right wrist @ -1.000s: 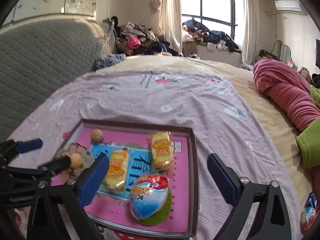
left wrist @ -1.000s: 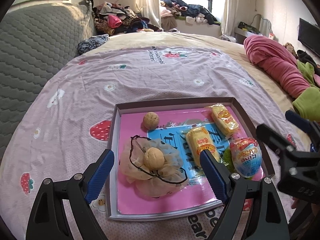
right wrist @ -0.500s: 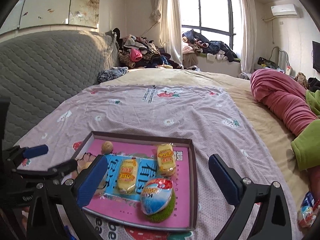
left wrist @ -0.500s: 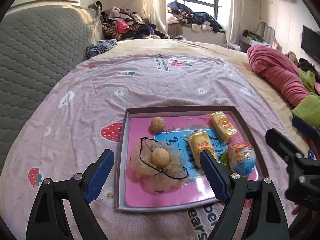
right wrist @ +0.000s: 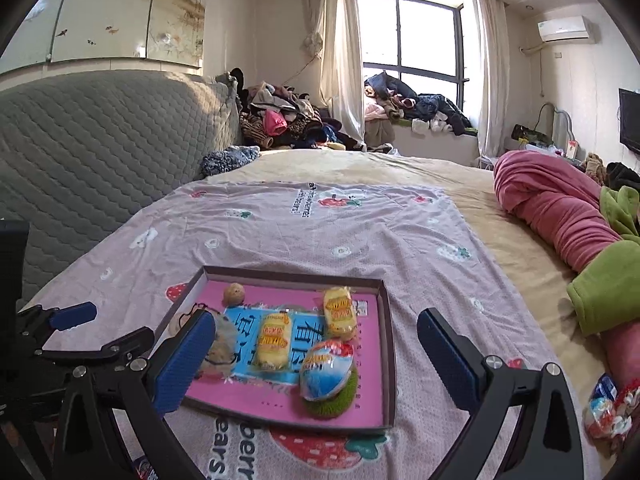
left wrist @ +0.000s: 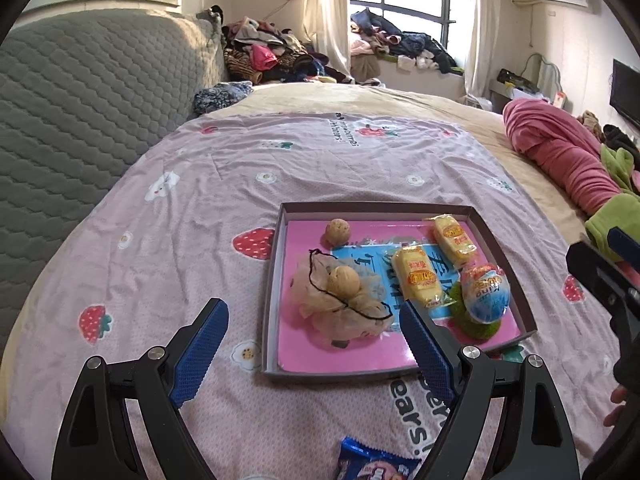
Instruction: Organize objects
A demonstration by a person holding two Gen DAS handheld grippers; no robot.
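A shallow box tray [left wrist: 276, 280] with a pink lining lies on the bedspread; it also shows in the right wrist view [right wrist: 390, 344]. In it are a mesh bag with a walnut [left wrist: 344, 300], a loose walnut [left wrist: 337, 232], two yellow snack packs [left wrist: 416, 276] [left wrist: 454, 236] and a blue-and-red packet [left wrist: 486, 294] on a green pad. My left gripper [left wrist: 316, 356] is open and empty, held back from the tray's near edge. My right gripper [right wrist: 316, 364] is open and empty, above the tray's near side.
A blue snack packet [left wrist: 372, 464] lies on the spread below the left gripper. More wrapped snacks [right wrist: 608, 408] lie at the right. A pink rolled blanket [right wrist: 560, 208] and green cloth [right wrist: 608, 288] lie right; a grey headboard [right wrist: 100, 152] stands left.
Both grippers have pulled back and up from the tray, so it looks smaller and farther. The blue packet has come into the left wrist view. The tray's contents have not moved.
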